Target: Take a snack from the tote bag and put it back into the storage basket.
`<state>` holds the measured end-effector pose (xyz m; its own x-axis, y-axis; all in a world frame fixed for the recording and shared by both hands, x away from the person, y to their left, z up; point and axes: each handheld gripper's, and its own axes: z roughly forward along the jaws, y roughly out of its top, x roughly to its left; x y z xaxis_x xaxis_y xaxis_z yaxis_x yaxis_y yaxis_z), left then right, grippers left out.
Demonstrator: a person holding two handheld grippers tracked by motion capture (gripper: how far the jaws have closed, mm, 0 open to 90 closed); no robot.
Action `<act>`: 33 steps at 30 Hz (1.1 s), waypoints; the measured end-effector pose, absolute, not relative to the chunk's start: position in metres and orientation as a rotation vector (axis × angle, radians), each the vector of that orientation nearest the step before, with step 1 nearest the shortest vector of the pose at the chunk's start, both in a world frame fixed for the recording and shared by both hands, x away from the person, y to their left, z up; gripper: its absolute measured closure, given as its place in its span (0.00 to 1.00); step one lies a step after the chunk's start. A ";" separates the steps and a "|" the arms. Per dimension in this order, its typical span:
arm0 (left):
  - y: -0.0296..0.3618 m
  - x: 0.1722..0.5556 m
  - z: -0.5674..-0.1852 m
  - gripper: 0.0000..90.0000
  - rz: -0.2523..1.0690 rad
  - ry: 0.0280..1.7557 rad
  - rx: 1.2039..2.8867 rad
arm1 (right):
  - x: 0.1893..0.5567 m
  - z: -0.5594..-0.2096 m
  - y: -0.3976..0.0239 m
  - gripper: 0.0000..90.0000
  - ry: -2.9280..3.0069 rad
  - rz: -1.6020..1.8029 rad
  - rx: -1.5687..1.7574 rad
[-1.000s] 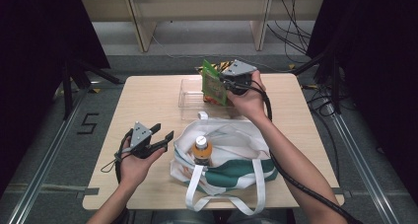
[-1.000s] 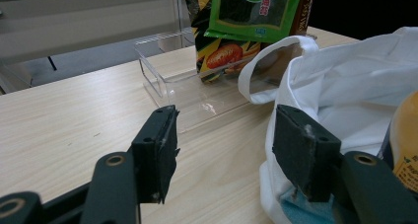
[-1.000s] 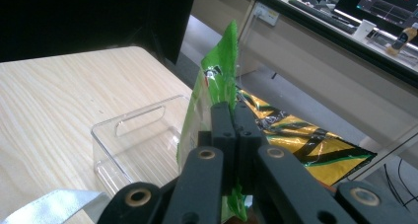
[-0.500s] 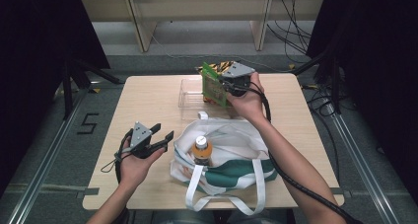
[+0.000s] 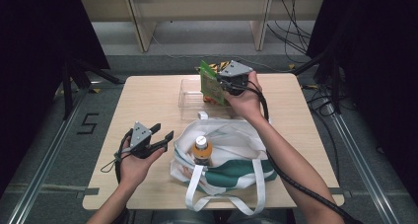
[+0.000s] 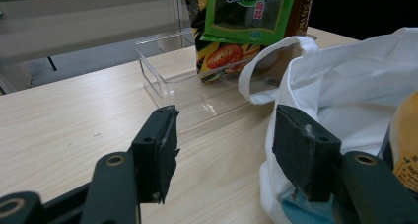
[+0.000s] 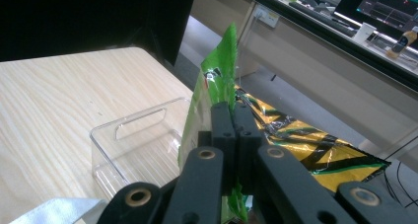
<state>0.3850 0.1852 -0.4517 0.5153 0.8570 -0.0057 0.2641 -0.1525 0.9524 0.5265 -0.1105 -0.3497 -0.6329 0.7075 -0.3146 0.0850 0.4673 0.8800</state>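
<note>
On the left, the left gripper [image 5: 160, 136] rests in the person's palm above the table [image 5: 143, 100], its jaws apart with nothing between them. Just right of it lies a white and green tote bag [image 5: 236, 157], mouth open, with an orange bottle [image 5: 201, 150] standing upright inside. Behind the bag sits a clear plastic bin [image 5: 190, 93] holding upright snack packets. The right gripper [image 5: 220, 83] is pinched tight on a green packet [image 5: 211, 86] at the bin's right end, a yellow-and-black packet [image 7: 305, 140] beside it.
</note>
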 end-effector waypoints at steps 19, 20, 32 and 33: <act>0.185 0.386 -0.452 0.47 0.688 0.953 1.683 | 0.532 -0.355 -0.101 1.00 2.008 1.165 0.655; 0.185 0.385 -0.452 0.47 0.691 0.957 1.689 | 0.533 -0.356 -0.101 1.00 2.002 1.152 0.634; 0.185 0.385 -0.452 0.47 0.689 0.954 1.689 | 0.538 -0.369 -0.098 1.00 2.016 1.136 0.658; 0.185 0.385 -0.452 0.47 0.688 0.955 1.689 | 0.538 -0.370 -0.099 1.00 2.014 1.134 0.662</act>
